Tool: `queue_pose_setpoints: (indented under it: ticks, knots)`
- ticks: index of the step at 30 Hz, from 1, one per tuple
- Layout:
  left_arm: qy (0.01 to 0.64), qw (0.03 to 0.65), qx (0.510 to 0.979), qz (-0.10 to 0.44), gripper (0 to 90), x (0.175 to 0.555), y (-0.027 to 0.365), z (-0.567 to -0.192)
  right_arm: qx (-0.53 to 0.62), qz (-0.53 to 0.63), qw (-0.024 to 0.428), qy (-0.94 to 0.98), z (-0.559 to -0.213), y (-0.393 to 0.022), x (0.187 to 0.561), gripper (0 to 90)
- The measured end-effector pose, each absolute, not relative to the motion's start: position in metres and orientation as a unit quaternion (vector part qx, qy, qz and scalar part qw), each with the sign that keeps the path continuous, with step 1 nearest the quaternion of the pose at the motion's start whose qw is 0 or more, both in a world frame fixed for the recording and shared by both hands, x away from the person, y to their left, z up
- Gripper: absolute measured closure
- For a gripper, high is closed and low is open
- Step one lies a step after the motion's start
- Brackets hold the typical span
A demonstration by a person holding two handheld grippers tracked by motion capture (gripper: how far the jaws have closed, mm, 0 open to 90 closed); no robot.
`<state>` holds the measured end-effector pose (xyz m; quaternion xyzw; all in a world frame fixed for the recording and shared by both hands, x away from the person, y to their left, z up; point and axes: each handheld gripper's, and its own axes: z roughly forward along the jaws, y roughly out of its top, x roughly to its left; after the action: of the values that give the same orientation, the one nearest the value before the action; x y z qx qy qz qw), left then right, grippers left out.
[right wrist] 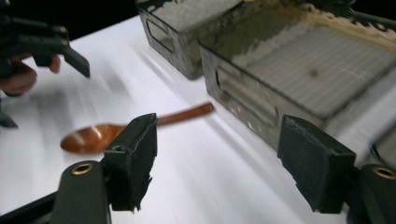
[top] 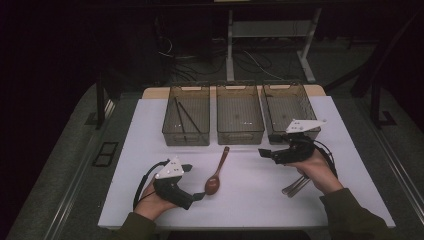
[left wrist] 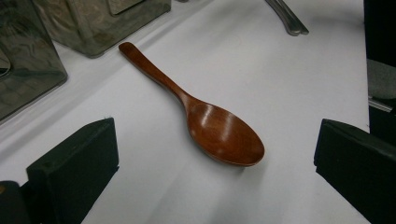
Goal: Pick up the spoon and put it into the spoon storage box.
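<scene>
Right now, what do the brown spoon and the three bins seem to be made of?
The spoon looks like wood with a glossy lacquer: red-brown, bright highlights in the bowl. The bins look like smoky translucent plastic: the table and their ribbed floors show through the walls.

No text, label, brand, number or sign can be read in any view — none on the desk and none on the three smoky bins; faint patterns on the bin walls in the left gripper view are too blurred to tell as letters
</scene>
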<state>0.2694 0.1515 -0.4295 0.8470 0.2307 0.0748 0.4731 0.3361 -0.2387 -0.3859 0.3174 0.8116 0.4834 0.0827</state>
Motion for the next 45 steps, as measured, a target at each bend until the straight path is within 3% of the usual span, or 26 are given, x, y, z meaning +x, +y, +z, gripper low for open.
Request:
queue_pose_setpoints:
  ticks: [13,17,28,40,45]
  knots:
    - [0.246,0.467,0.845,0.087,0.0,0.270,0.151,-0.429,0.332,0.473,0.128,0.806,-0.411,-0.271,0.296,20.7]
    - [0.249,0.462,0.846,0.094,6.4,0.271,0.150,-0.428,0.342,0.465,0.134,0.806,-0.420,-0.277,0.289,20.4]
    - [0.253,0.447,0.850,0.119,45.7,0.290,0.143,-0.425,0.354,0.464,0.129,0.802,-0.437,-0.301,0.263,19.9]
    - [0.267,0.410,0.867,0.097,88.1,0.331,0.114,-0.432,0.351,0.470,0.120,0.801,-0.441,-0.300,0.259,19.4]
    - [0.269,0.392,0.875,0.095,89.0,0.345,0.102,-0.438,0.355,0.469,0.122,0.800,-0.441,-0.301,0.260,19.4]
